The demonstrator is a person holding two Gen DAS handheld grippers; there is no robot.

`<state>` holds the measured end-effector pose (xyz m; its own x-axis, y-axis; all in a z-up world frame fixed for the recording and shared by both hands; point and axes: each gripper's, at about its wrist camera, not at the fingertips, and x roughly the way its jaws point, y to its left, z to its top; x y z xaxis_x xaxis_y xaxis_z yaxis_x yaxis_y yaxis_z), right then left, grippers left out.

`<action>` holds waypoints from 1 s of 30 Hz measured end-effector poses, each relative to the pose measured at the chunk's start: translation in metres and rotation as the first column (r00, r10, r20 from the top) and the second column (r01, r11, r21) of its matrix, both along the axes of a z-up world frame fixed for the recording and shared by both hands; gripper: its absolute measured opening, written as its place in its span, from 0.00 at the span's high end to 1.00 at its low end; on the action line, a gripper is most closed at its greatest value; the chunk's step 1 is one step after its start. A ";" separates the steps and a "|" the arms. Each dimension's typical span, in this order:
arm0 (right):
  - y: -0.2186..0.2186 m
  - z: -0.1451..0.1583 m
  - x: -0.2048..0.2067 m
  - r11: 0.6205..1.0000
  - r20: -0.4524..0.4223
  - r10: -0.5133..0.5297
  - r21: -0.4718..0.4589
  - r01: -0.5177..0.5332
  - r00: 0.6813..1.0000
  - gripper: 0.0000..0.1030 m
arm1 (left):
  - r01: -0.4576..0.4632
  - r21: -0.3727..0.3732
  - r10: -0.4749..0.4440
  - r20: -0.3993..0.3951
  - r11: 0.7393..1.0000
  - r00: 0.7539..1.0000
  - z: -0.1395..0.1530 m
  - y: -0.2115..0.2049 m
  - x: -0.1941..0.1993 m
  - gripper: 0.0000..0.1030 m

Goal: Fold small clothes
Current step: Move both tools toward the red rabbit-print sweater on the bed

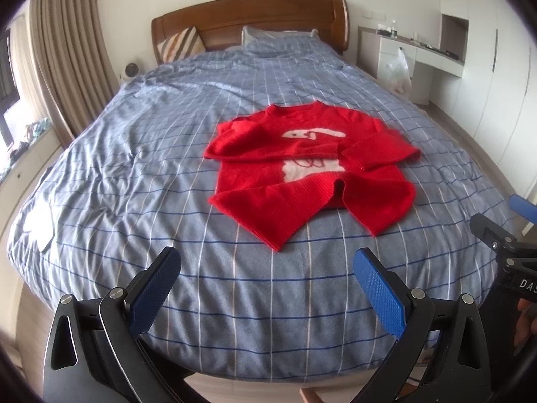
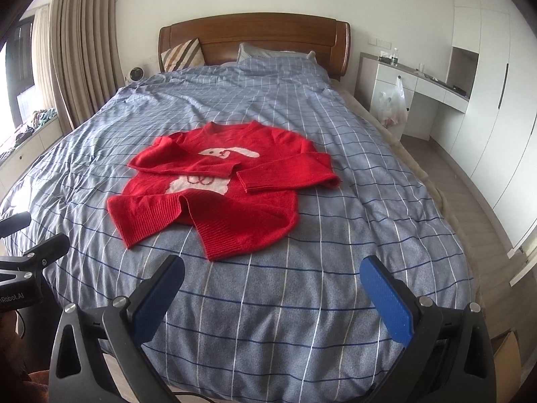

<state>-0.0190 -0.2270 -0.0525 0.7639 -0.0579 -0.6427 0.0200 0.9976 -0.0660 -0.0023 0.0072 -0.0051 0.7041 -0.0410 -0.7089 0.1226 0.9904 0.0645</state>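
The red sweater (image 1: 312,171) lay flat on the bed (image 1: 134,154), on a blue checked duvet cover (image 2: 335,154), nearer the foot than the wooden headboard (image 2: 255,38). Its neckline faced the headboard. Both sleeves were folded inward across the chest, partly covering the white figure on the front. The two lower corners of the hem splayed outward toward the foot of the bed.

The left gripper (image 1: 266,288) hung over the foot of the bed, short of the sweater and apart from it. Its jaws stood wide open and held nothing; the blue pads (image 1: 379,297) faced each other across bare duvet.

The right gripper (image 2: 272,297) was in the same attitude, just beside the left one, with jaws wide open and nothing between them. It was clear of the sweater's near hem.

Each unit appeared at the edge of the other's view.

A striped cushion (image 2: 183,54) leaned against the headboard. A white plastic bag (image 2: 394,104) hung at the white cabinet (image 2: 416,100) to the right of the bed
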 end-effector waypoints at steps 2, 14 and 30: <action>0.000 0.000 0.000 1.000 -0.007 0.000 0.005 0.000 1.000 0.00 | -0.003 -0.003 0.003 -0.003 1.000 1.000 -0.001 0.000 0.000 0.00; 0.005 0.005 -0.003 1.000 0.005 -0.004 0.005 0.004 1.000 0.00 | -0.057 -0.048 0.057 -0.016 0.997 0.998 0.000 0.019 0.005 0.00; -0.003 -0.002 0.004 0.998 -0.019 -0.057 -0.039 0.056 0.998 0.00 | -0.048 -0.022 0.047 -0.042 0.999 0.998 -0.009 0.015 0.009 0.00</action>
